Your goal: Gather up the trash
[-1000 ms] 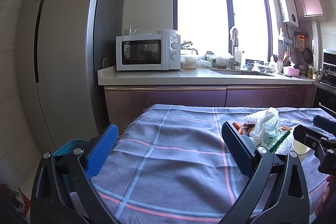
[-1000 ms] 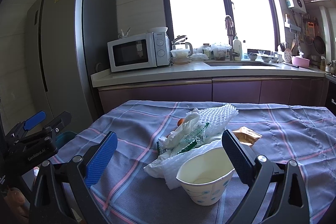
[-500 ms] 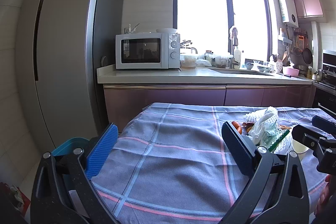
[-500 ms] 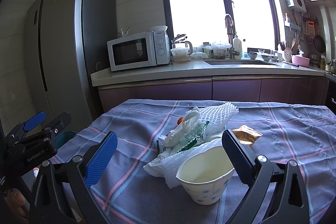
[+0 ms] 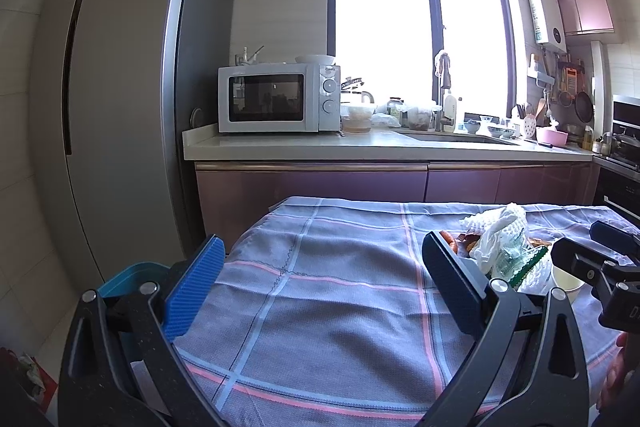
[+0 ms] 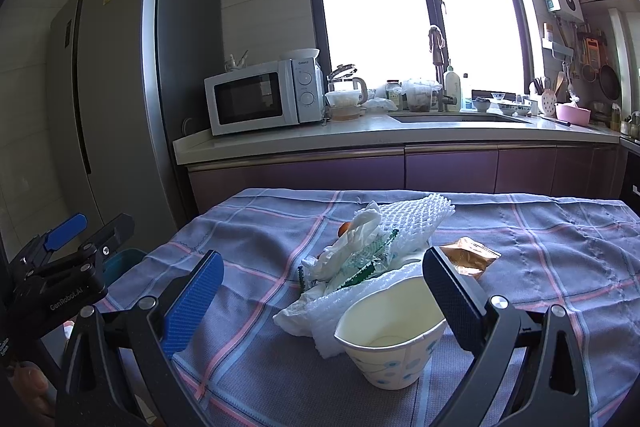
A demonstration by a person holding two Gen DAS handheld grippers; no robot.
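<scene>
Hovering pre-grasp | right gripper [image 6: 320, 291] spread wide, empty | paper cup [image 6: 390, 343] at 5 o'clock of trash pile [image 6: 372, 247] | left gripper [image 5: 320, 283] wide, idle | next: likely close on cup rim

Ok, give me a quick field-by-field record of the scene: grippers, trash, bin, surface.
left gripper: open, empty, over bare cloth
right gripper: open, empty, paper cup just ahead, low between its fingers
paper cup: tilted, looks empty
trash pile: tissue, white foam net, green-edged wrapper, behind the cup
gold wrapper: right of pile
blue bin: beside table, left
surface: checked tablecloth
</scene>
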